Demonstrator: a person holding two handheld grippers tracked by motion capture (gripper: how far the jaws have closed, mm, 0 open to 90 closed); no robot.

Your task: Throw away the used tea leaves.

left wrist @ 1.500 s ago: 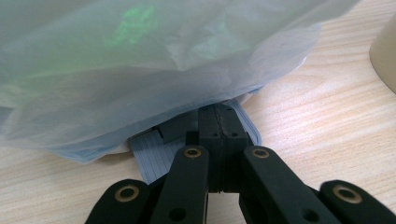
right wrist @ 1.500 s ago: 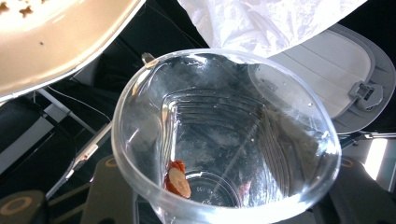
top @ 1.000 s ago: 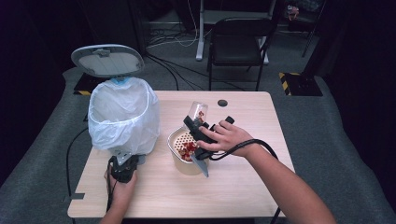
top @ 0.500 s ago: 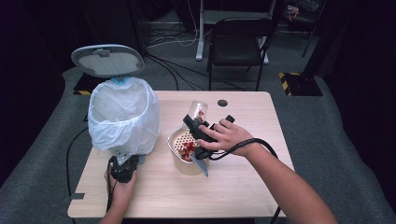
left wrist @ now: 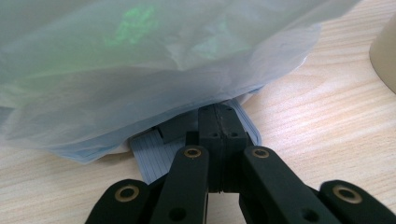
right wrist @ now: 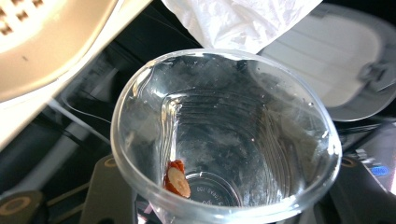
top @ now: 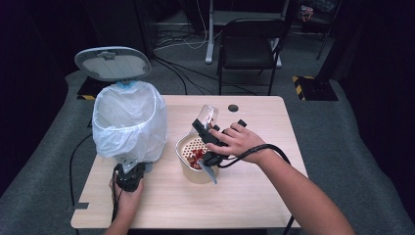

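- Standing on the wooden table (top: 254,196) are one bin, one beige tub and one clear plastic cup held in the air; two grippers are at work, one in each hand, and one black chair (top: 249,44) stands beyond the table's far edge.
- The bin (top: 129,122) at the table's left is lined with a pale translucent bag, and its grey lid (top: 112,63) stands raised behind it. What lies inside cannot be told.
- The beige tub (top: 188,159) sits at the table's middle, just right of the bin; a perforated insert shows inside it, with red pieces (top: 197,154) lying on it.
- The clear cup (top: 206,117) is tipped mouth-down toward the tub. In the right gripper view, one reddish slice (right wrist: 176,179) clings to the cup's inner wall near the bottom; otherwise the cup (right wrist: 224,140) holds only droplets.
- The right gripper (top: 208,139), in the right hand (top: 240,142), is clamped on the cup above the tub's far rim.
- The left gripper (top: 128,175), in the left hand (top: 128,196), lies low at the bin's foot. In the left gripper view its jaws are pressed together, tips against the ribbed blue-grey pedal (left wrist: 154,149) under the bag (left wrist: 140,60); whether they pinch anything between them cannot be told.
- Compared with half a second ago, cup, tub, bin and both hands sit in the same places; no change is visible.
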